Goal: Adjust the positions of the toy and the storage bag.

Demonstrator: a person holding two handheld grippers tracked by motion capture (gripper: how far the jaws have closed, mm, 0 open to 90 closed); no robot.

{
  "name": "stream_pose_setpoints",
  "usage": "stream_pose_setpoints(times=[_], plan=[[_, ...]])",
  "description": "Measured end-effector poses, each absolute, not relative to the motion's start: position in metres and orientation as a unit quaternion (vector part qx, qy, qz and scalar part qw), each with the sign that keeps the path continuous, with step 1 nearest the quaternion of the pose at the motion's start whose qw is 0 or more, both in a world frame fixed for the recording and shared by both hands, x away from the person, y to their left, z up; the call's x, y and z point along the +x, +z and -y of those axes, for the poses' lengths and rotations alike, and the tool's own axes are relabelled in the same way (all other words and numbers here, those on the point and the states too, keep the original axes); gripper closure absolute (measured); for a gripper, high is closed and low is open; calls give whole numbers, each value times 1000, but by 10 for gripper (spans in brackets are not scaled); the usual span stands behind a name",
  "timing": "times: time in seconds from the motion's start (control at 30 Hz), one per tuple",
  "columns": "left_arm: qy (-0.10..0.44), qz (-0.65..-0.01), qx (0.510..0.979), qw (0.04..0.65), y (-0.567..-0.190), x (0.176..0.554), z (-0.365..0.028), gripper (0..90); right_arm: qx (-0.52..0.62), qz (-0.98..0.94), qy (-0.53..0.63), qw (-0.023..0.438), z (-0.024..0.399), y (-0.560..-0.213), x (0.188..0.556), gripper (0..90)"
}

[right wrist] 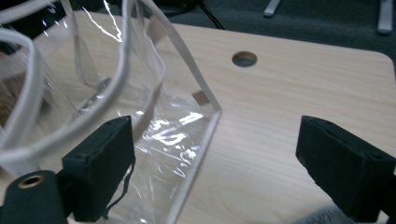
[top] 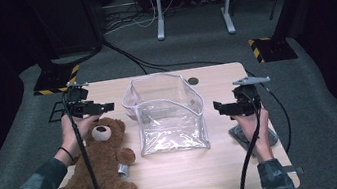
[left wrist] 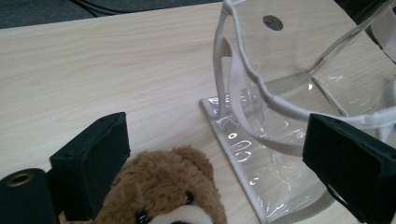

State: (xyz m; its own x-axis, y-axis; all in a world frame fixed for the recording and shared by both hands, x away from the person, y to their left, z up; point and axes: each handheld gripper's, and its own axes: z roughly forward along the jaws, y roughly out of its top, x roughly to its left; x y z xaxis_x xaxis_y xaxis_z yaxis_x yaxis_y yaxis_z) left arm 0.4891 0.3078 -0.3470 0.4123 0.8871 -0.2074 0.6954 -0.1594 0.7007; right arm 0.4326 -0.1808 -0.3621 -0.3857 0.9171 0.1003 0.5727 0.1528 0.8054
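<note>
Two spread grippers are flanking a clear bag on a wooden table.

The table (top: 228, 166) is carrying everything — the clear bag (top: 171, 124) is standing open near its middle, white-trimmed rim up, and a brown teddy bear (top: 99, 165) is lying on its back just left of it. The left gripper (top: 107, 106) is hovering above the bear's head, pointing toward the bag, its jaws standing wide apart and pinching nothing. The right gripper (top: 218, 107) is hanging just off the bag's right side, pointing at it — its jaws are likewise spread, gripping nothing, apart from the plastic.
</note>
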Motion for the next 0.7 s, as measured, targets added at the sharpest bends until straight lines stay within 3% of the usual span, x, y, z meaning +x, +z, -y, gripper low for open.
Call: stream_pose_setpoints(times=[0.23,0.5,0.7], plan=[[144,-527,744,384,-354,470,-319,17,513,-740,383,207,179,-404,411,35],[145,-537,742,374,-378,449,-330,0,520,-747,361,203,171,-474,387,12],[146,-553,733,369,-395,443,-339,0,536,-743,351,192,168,-508,377,2]])
